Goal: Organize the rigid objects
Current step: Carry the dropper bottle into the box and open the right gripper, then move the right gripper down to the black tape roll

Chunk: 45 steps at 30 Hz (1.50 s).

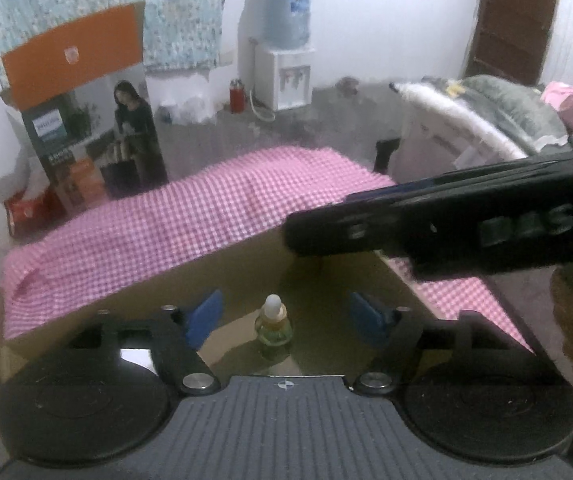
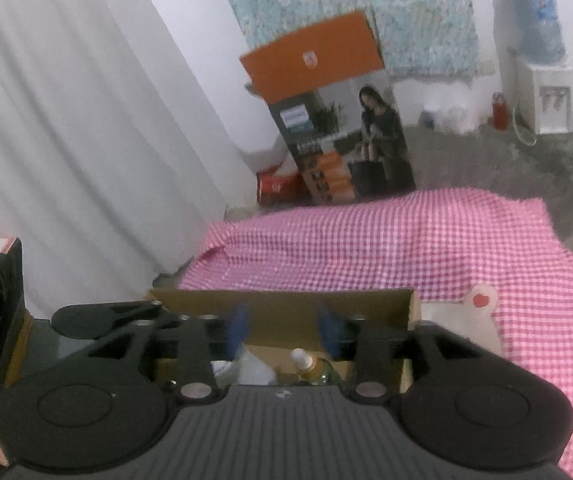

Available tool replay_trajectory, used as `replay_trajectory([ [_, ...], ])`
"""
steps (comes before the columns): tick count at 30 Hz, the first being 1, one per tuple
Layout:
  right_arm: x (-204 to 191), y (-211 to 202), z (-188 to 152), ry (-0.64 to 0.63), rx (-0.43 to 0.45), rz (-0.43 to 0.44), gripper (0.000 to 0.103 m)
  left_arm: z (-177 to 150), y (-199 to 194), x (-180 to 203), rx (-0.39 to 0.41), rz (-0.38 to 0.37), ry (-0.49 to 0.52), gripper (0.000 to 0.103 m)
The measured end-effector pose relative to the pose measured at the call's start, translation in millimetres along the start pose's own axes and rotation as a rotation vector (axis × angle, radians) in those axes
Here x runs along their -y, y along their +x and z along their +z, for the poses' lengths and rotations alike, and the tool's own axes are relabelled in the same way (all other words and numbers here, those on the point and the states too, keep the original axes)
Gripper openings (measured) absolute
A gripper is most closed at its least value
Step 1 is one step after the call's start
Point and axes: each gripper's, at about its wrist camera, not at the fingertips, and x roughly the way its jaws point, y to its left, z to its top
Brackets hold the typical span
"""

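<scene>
- Blue pads of the left gripper (image 1: 284, 318) are seen spread wide, nothing pinched; the small dropper bottle (image 1: 273, 326) stands between them, touched by neither.
- Upright is how the bottle is set, long axis vertical, white cap on top, on the floor of the cardboard box (image 1: 246, 264).
- From the right wrist view the same bottle (image 2: 306, 364) is glimpsed low in the box, below and ahead of the right gripper (image 2: 284, 328), whose pads are also parted and empty.
- Nearer reach is judged to lie with the left gripper.
- Beyond the box, the pink checked cloth (image 1: 166, 220) is spread out.
</scene>
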Motion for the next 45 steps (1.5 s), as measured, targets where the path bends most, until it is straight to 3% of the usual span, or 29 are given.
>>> replay_trajectory([
  [8,-36.2,-85.8,-26.1,-0.029,0.131,-0.005,0.063,-32.8,-81.4,4.2,0.097,-0.001,0.022,0.098],
  [15,-71.3,-146.0,-76.8,-0.020,0.181,0.041,0.067,-85.6,-130.3,13.7,0.167,-0.006,0.017,0.103],
  [21,-87.7,-166.2,-127.9,0.016,0.159,0.085,0.067,-135.9,-137.8,27.0,0.169,-0.037,0.000,0.103],
  [28,-78.2,-155.8,-179.9,0.136,0.073,0.111,0.067,-185.6,-112.2,57.0,0.112,-0.102,0.056,0.102],
  [34,-54.2,-121.4,-205.7,0.189,-0.028,0.002,0.065,-203.0,-76.6,78.8,0.063,-0.092,0.162,0.099],
  [43,-17.6,-54.6,-210.6,0.198,-0.170,-0.079,0.044,-202.4,-38.4,90.8,0.005,-0.108,0.221,0.075],
  [45,-14.4,-44.3,-208.5,0.176,-0.196,-0.092,0.040,-199.1,-29.5,90.9,-0.013,-0.111,0.216,0.066],
])
